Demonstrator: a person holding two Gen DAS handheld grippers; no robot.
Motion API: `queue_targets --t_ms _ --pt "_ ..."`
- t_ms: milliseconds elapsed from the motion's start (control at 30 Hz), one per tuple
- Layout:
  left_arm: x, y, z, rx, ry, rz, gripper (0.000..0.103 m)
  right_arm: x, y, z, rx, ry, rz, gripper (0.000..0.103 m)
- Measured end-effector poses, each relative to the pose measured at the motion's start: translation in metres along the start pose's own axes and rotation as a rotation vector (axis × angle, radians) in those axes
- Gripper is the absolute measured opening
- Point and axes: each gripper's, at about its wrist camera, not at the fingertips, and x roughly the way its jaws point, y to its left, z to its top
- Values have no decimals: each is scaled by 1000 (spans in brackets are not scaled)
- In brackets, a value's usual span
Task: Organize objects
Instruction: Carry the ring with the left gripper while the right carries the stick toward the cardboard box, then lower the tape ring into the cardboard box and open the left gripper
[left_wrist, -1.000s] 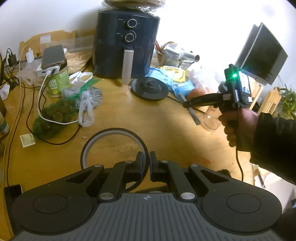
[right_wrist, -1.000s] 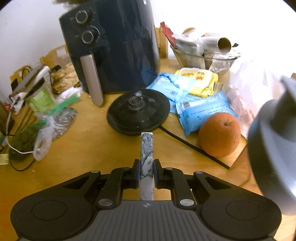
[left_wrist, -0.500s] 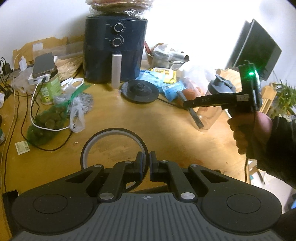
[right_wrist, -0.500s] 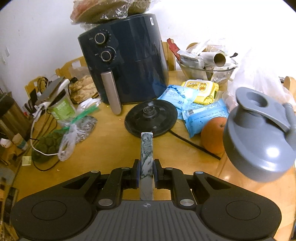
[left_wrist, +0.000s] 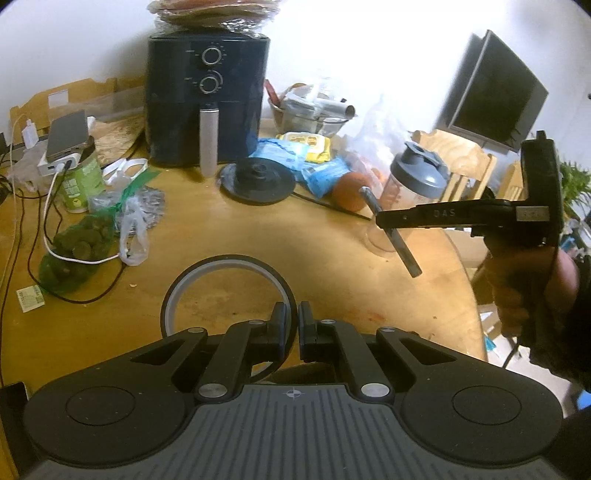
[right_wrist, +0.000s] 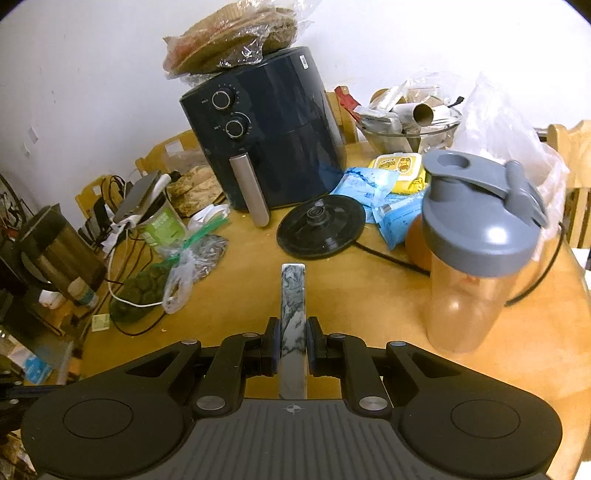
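Evidently stiff and slick, the marbled bar sits clamped mid-length in the right gripper above the table, while the left gripper pinches the ring's thin rim.

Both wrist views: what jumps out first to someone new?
The dark blue air fryer at the table's back, with a bagged stack of flatbreads on top. Next, the right gripper shut on a marbled grey bar above the wooden table, with a grey-lidded shaker bottle to its right. The left gripper pinches a black ring.
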Motion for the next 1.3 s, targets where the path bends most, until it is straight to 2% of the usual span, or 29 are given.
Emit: queue_targets --t_ms 433,633,833,900,933,967,1133,1300 --pt "6 -28 -21 53 76 -63 7 -34 1 -29 47 2 38 17" --pt "12 -42 -31 70 120 -72 7 -42 0 -38 47 9 52 17" --pt "14 -54 -35 115 130 -83 10 -49 -1 -43 43 11 60 17" --pt "17 -59 -38 138 146 -55 17 -51 -1 -45 38 15 63 17" --pt "18 -61 -40 145 154 -53 32 -51 -1 -46 35 17 65 17" --pt "18 -63 -41 148 156 -51 43 -52 -1 -48 32 19 67 17" --pt "14 -67 -44 126 135 -25 53 -55 -1 -55 27 36 79 17" --pt "11 -62 -44 63 119 12 53 -57 1 -60 10 51 100 17"
